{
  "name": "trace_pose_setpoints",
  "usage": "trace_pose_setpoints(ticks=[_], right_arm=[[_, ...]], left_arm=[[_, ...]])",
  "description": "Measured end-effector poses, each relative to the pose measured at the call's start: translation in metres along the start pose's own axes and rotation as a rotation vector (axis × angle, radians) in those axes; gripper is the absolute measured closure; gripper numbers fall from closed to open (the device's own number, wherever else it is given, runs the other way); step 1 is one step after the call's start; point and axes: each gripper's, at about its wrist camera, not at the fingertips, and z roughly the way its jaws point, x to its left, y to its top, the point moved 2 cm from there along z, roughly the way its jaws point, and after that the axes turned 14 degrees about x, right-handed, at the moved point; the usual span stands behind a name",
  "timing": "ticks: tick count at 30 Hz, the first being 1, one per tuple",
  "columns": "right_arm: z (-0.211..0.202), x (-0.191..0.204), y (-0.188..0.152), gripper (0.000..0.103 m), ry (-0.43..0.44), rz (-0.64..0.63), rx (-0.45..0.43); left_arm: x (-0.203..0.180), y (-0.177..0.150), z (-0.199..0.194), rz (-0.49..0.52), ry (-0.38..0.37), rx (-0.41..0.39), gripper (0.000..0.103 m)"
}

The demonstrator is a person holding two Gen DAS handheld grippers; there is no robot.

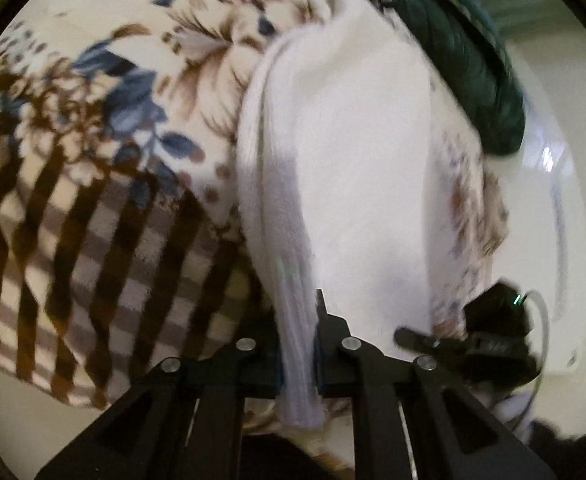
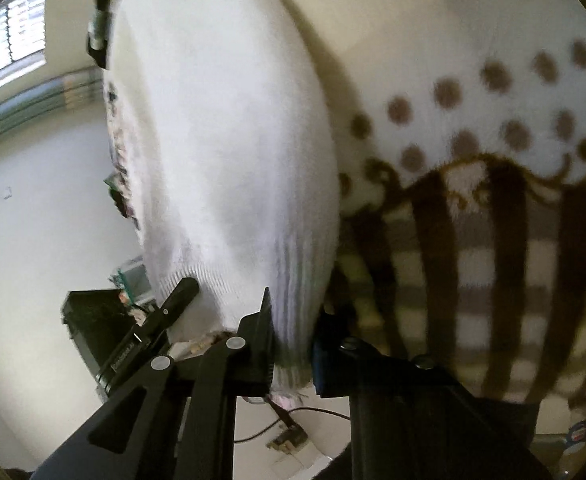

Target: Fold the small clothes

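Note:
A small white knitted garment [image 1: 345, 168] hangs stretched above a patterned blanket [image 1: 105, 160]. My left gripper [image 1: 299, 360] is shut on its ribbed edge, which bunches between the jaws. In the right wrist view the same white garment [image 2: 229, 140] fills the middle, and my right gripper [image 2: 293, 348] is shut on another part of its ribbed edge. The other gripper [image 1: 489, 344] shows at the garment's right edge in the left wrist view, and at its lower left [image 2: 161, 320] in the right wrist view.
The blanket [image 2: 493, 220] has brown stripes, dots and blue-brown flowers. A dark green cloth [image 1: 465, 52] lies at the far end. A pale floor [image 1: 553, 220] lies to the right. A black box [image 2: 93, 320], a cable and a power strip [image 2: 289, 436] sit on the floor.

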Motion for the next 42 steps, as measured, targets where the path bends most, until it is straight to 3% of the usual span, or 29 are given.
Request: trace_pose_setpoints(ticks=[4,13,18,24,26,29,30,31,32,33,36,38,42], right_arm=[[-0.027,0.026,-0.008,0.089,0.034,-0.050,-0.045],[-0.096,0.118,0.018,0.089,0.074,-0.201,-0.192],[-0.138,0.164,0.061,0.089,0.065,-0.251,-0.283],[-0.173,0.213,0.166,0.089,0.036,-0.261,-0.387],[-0.183,0.228,0.209,0.089,0.019,-0.251,-0.419],[-0.189,0.240,0.272,0.088,-0.028,-0.229,-0.453],[-0.189,0.241,0.291,0.085,-0.036,-0.218,-0.471],[-0.186,0.241,0.315,0.079,-0.036,-0.208,-0.463],[-0.184,0.240,0.329,0.065,-0.038,-0.190,-0.433],[-0.184,0.238,0.337,0.061,-0.036,-0.171,-0.412],[-0.197,0.230,0.332,0.047,-0.003,-0.170,-0.459],[-0.205,0.218,0.317,0.044,-0.023,-0.155,-0.475],[-0.193,0.187,0.312,0.042,-0.121,-0.062,-0.426]], left_arm=[[-0.007,0.008,-0.040,-0.064,-0.141,-0.078,0.094],[-0.081,0.067,-0.078,0.027,-0.233,-0.209,0.094],[-0.118,0.146,-0.084,0.064,-0.274,-0.262,0.094],[-0.131,0.268,-0.075,0.059,-0.307,-0.273,0.094],[-0.126,0.314,-0.061,0.017,-0.300,-0.262,0.094],[-0.110,0.373,-0.036,-0.061,-0.338,-0.201,0.083],[-0.102,0.389,-0.031,-0.092,-0.360,-0.192,0.071],[-0.098,0.394,-0.031,-0.102,-0.371,-0.193,0.056],[-0.092,0.399,-0.035,-0.110,-0.389,-0.203,0.049],[-0.088,0.400,-0.039,-0.106,-0.407,-0.216,0.044],[-0.082,0.392,-0.052,-0.056,-0.335,-0.226,0.044],[-0.088,0.387,-0.049,0.040,-0.180,-0.197,0.044],[-0.099,0.395,-0.011,0.158,0.023,-0.080,0.044]])
